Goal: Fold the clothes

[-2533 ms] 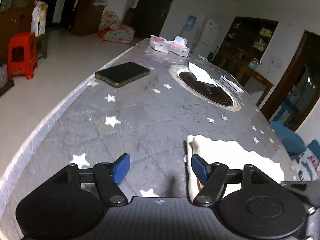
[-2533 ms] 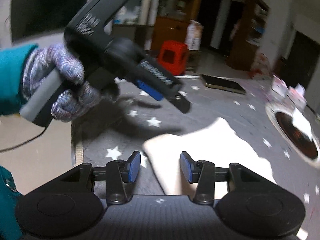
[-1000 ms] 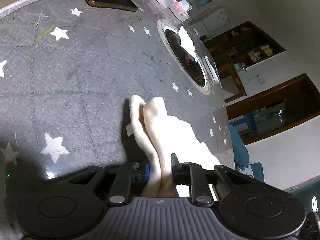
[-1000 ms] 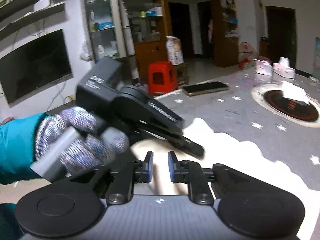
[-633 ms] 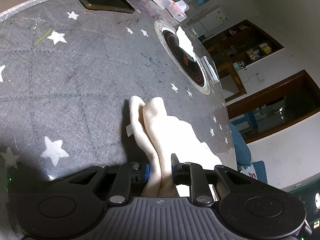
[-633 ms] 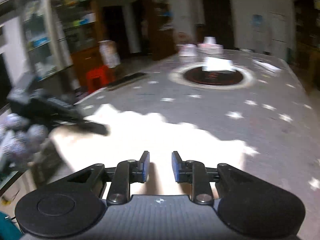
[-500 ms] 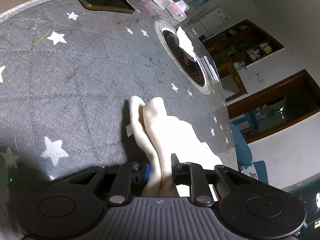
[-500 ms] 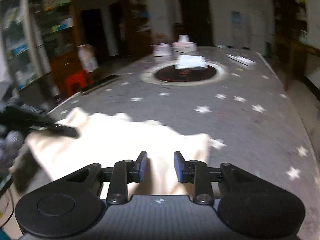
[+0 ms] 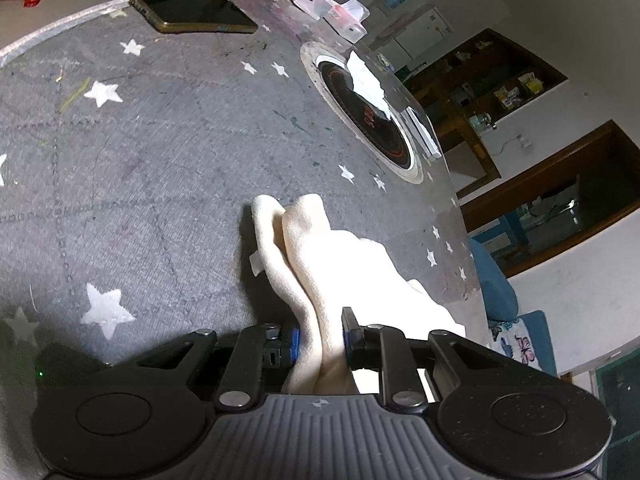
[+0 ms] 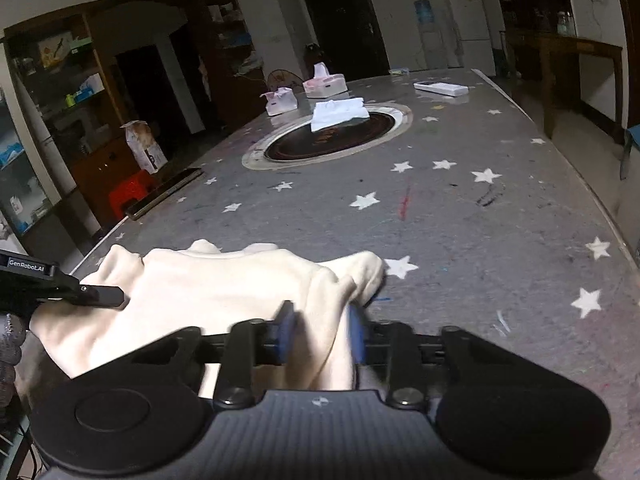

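Observation:
A cream garment point(image 9: 320, 264) lies bunched on the grey star-patterned table cover point(image 9: 140, 160). My left gripper point(image 9: 319, 338) is shut on a doubled edge of it, with cloth running forward between the blue pads. In the right wrist view the same garment point(image 10: 208, 292) spreads to the left. My right gripper point(image 10: 320, 334) is shut on its right corner, slightly blurred. The left gripper's black fingers point(image 10: 96, 295) show at the garment's left edge.
A dark phone point(image 9: 194, 12) lies at the far left table edge. A round black hotplate point(image 10: 328, 138) with a white tissue point(image 10: 338, 114) sits mid-table. Pink tissue boxes point(image 10: 324, 82) and a white remote point(image 10: 440, 89) are behind it. A red stool point(image 10: 130, 194) stands off the table.
My right gripper has swung from the garment's left side to its right corner and shut on the cloth. My left gripper has kept its hold, barely moving.

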